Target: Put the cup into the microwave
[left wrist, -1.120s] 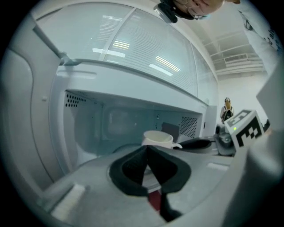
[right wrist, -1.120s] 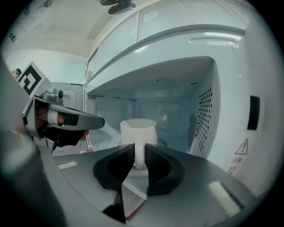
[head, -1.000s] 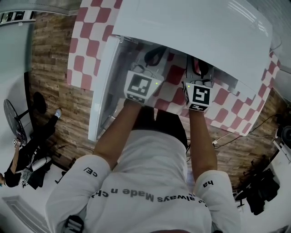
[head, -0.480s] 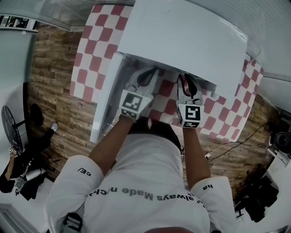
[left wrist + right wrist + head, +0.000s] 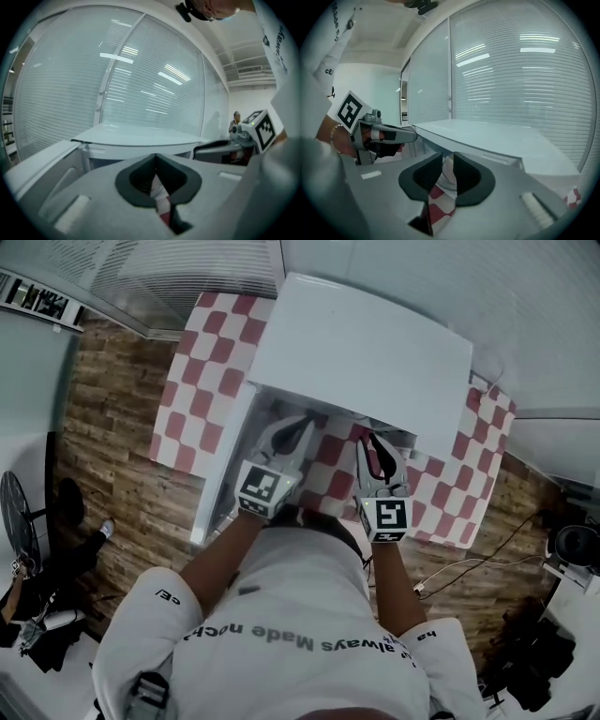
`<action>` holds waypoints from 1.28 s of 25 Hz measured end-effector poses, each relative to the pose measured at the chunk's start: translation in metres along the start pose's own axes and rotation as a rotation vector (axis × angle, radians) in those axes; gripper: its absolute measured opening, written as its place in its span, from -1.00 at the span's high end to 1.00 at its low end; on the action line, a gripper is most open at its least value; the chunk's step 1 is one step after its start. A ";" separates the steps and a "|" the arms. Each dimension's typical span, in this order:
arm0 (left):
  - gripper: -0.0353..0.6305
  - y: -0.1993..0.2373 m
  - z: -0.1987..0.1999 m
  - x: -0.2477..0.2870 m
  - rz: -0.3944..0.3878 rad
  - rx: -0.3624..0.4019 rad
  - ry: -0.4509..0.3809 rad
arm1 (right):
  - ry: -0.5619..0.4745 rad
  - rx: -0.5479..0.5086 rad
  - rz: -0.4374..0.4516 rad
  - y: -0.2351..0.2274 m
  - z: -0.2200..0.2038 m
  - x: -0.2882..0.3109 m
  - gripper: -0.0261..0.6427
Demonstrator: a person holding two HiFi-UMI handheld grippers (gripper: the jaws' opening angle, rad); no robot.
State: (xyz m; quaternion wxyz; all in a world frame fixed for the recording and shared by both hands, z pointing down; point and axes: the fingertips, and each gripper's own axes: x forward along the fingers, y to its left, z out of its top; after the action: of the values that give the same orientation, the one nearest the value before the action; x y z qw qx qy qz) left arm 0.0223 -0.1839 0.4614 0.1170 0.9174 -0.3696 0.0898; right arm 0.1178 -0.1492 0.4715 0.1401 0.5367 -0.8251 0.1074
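Microwave (image 5: 366, 357) just ahead; left gripper (image 5: 155, 164) jaws closed, right gripper (image 5: 447, 164) jaws slightly apart, empty.

Head overhead; gripper views toward microwave (image 5: 366, 352)

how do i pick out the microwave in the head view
Find the red and white checked cloth spread above the wooden floor. The microwave is the large plain white box on it, just ahead of the left gripper and right gripper.

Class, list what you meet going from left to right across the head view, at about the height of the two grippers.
Fan → left gripper → right gripper → white floor cable.
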 end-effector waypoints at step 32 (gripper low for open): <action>0.88 -0.058 0.176 -0.062 -0.088 0.067 -0.192 | -0.217 -0.065 0.017 -0.001 0.193 -0.113 0.76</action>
State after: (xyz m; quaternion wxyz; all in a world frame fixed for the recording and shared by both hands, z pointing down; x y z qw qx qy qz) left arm 0.0325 -0.1519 0.2688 0.0540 0.9405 -0.3354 0.0088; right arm 0.1393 -0.1163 0.2520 0.0662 0.5333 -0.8430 0.0232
